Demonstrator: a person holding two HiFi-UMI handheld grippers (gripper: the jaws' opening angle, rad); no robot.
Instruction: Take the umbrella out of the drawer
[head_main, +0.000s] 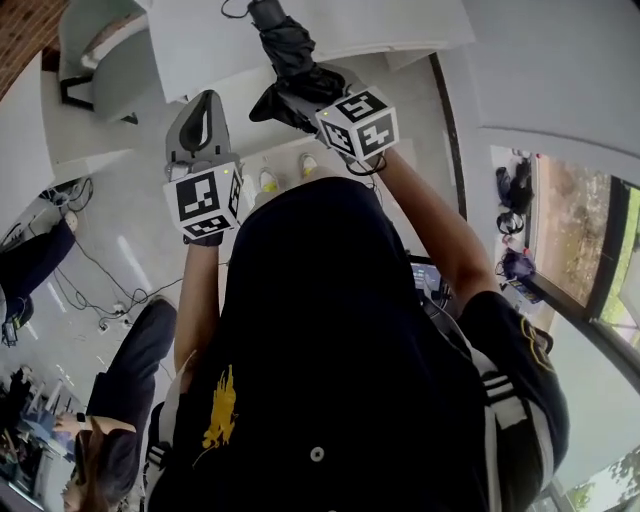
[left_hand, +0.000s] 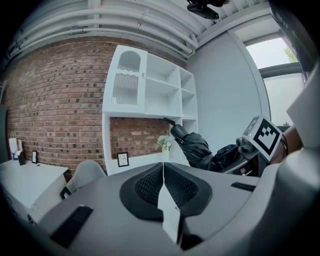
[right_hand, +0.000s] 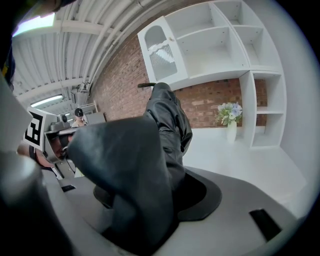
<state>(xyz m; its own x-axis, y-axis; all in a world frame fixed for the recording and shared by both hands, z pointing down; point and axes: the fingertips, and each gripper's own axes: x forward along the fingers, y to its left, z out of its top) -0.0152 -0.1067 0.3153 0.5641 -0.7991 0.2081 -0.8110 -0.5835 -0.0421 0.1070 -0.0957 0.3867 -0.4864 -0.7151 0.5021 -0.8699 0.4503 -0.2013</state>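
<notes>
Right tool (right_hand: 165, 185): clamped on the folded black umbrella (right_hand: 167, 120). Loose canopy fabric flops over the near jaw, so I can't see exactly where the pads bite, but the grip looks to be low on the bundle. That leaves most of its length sticking out ahead of the tool.

Left tool (left_hand: 163, 167): jaws closed together, nothing between them. It hangs beside the right tool, apart from the umbrella. I read it as parked, since 1 tool is enough for this load.

Umbrella position: in the air, tilted up and away from me, its stubby end aimed at the white shelf unit (right_hand: 225, 45). In the head view it hangs over the white worktop (head_main: 400, 30) and rests on nothing.

No drawer shows in any of the 3 views. My guess is the umbrella is already clear of it and the extraction is mostly done.

Risk: the loose fabric could snag or slip in the jaws, so I'd hold the clamp as is.

Background: brick wall (left_hand: 55, 105), and a vase of flowers (right_hand: 230, 117) on the worktop, well clear.
</notes>
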